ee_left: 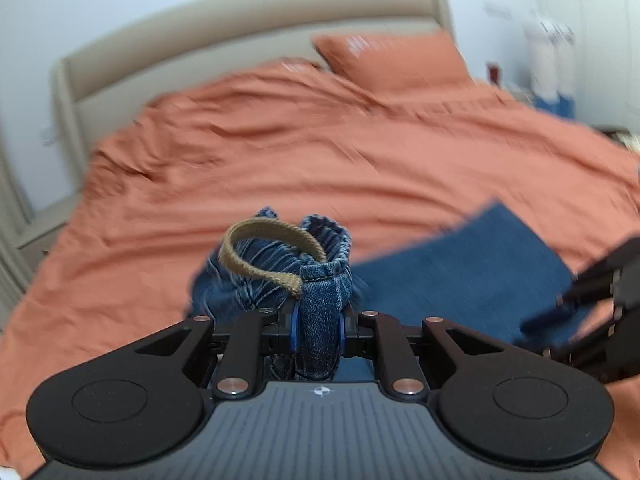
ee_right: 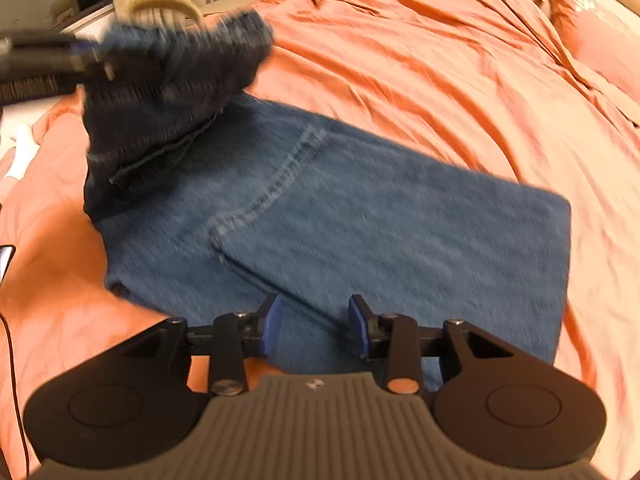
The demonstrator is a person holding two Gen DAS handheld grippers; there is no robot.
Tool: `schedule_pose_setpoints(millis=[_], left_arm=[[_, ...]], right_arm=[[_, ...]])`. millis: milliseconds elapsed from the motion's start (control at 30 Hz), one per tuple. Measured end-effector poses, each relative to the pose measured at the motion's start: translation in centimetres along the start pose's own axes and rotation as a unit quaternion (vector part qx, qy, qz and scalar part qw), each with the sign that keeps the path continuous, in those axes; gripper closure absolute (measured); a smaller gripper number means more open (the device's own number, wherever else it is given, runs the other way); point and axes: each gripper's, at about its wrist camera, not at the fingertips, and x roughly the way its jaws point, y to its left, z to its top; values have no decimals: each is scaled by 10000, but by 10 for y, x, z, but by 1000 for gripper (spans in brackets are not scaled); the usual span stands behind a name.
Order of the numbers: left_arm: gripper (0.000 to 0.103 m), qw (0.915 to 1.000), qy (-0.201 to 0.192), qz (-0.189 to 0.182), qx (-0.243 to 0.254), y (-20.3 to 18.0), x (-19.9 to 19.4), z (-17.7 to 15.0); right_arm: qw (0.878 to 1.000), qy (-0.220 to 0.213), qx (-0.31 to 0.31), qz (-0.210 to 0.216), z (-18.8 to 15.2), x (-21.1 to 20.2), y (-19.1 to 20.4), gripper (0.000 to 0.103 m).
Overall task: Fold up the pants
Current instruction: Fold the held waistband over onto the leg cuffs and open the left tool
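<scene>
From your left wrist camera, your left tool is clenched on a bunched fold of the pants — the denim fills the gap between the two blue pads and rises straight ahead of the tips. A tan drawstring loop curls up out of the gathered waistband just beyond the pads, a little to the tool's left. Past the tool's right side a flat blue part of the pants lies on the orange bedspread, and the dark, blurred right tool comes in at that edge. Far ahead of the tips sit an orange pillow and a beige headboard.

From your right wrist camera, your right tool is released: its blue pads stand apart with nothing gripped between them, and only flat denim shows below the gap. The pants lie spread on the bedspread directly ahead of the tips, a stitched seam running diagonally across the cloth. Up ahead and to this tool's left, your left tool holds one end of the pants lifted off the bed — that raised part is blurred, and the tan loop shows above it. A thin dark cable trails across the bed at the tool's far left.
</scene>
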Motion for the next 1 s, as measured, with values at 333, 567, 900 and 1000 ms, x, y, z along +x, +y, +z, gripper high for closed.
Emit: schedule_pose_setpoints(millis=[333, 567, 900, 1000], left_arm=[[76, 9955, 811, -84, -482, -51, 35, -49], [49, 9550, 1085, -1774, -2116, 2, 24, -48], [49, 9530, 604, -1529, -2546, 88, -18, -40], [49, 9571, 612, -1192, -2570, 110, -16, -43]], right_arm=[[9999, 71, 113, 32, -30, -14, 1, 69], [9999, -43, 140, -86, -28, -32, 2, 64], [9959, -453, 593, 520, 7, -43, 14, 61], [9910, -543, 937, 789, 24, -29, 14, 62]])
